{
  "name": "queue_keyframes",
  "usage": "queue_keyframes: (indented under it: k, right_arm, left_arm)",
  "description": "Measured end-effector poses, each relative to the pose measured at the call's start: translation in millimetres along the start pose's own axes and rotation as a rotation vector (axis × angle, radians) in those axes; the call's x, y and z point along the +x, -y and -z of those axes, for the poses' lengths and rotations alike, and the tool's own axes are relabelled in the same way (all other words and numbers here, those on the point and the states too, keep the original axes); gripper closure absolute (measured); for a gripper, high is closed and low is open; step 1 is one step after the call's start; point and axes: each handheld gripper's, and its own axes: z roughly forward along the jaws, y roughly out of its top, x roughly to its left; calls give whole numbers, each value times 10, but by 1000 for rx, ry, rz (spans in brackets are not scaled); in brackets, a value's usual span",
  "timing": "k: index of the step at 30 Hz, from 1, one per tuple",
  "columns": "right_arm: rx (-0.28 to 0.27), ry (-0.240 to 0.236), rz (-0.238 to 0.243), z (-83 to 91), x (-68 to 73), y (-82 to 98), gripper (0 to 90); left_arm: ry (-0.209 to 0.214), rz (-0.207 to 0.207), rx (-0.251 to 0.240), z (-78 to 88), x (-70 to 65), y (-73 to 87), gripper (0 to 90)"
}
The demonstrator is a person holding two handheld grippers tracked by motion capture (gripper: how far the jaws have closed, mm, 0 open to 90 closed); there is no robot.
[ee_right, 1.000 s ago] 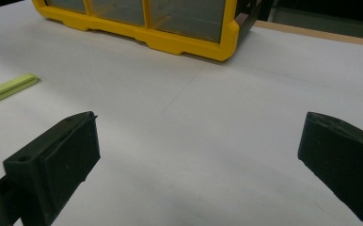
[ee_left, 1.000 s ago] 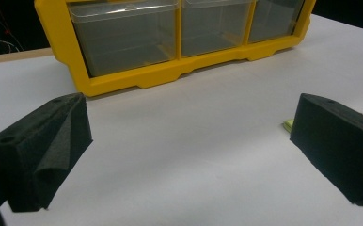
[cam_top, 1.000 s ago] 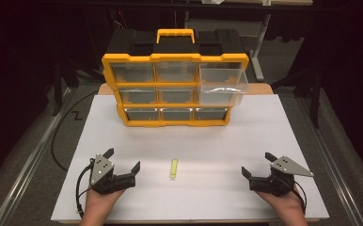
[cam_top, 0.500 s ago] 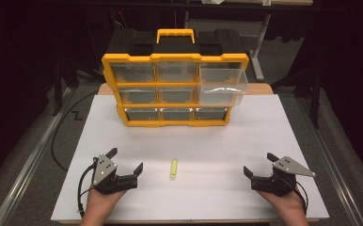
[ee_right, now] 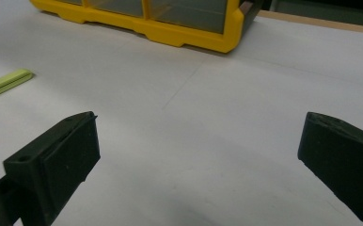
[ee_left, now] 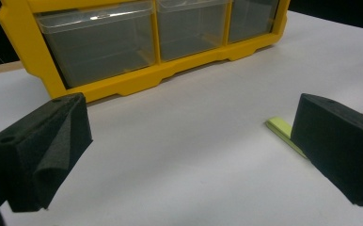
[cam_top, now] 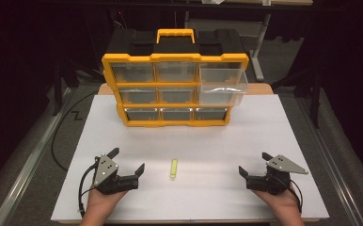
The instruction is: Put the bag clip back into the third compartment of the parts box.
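A small yellow-green strip (cam_top: 173, 168) lies flat on the white table cover, near the front and about midway between my hands. My left gripper (cam_top: 127, 160) rests at the front left, open and holding nothing; in the left gripper view the strip (ee_left: 281, 132) peeks out from behind the right jaw. At the front right my right gripper (cam_top: 255, 163) is open and holding nothing; the strip (ee_right: 5, 83) lies far to its left. A yellow and black drawer cabinet (cam_top: 175, 80) stands at the back, with its top-right clear drawer (cam_top: 223, 80) pulled out.
The white sheet (cam_top: 264, 132) covers the table, and bare sheet lies between the cabinet and my hands. A black cable (cam_top: 59, 136) trails off the left edge. Dark floor and metal stands surround the table.
My left gripper has shifted slightly right toward the strip. The right gripper has barely moved, and the strip and the cabinet stay put.
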Motion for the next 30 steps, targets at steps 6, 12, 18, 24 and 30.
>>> queue_keyframes:
  k: [6, 12, 18, 24, 30]
  right_arm:
    - [31, -33, 36, -155, 154, -39, 0]
    - [55, -75, 71, -340, 364, -104, 0]
    - [59, -106, 105, -428, 537, -157, 1]
    - [63, -146, 122, -556, 705, -205, 1]
    - [67, -190, 137, -687, 882, -259, 2]
  left_arm:
    - [5, -7, -2, -12, 3, -8, 6]
    - [20, -16, -2, -9, -7, -8, 6]
    - [24, -13, -5, -9, -4, -11, 6]
    - [23, -14, -4, -1, -6, -11, 6]
    - [17, 3, -6, -9, 30, -10, 6]
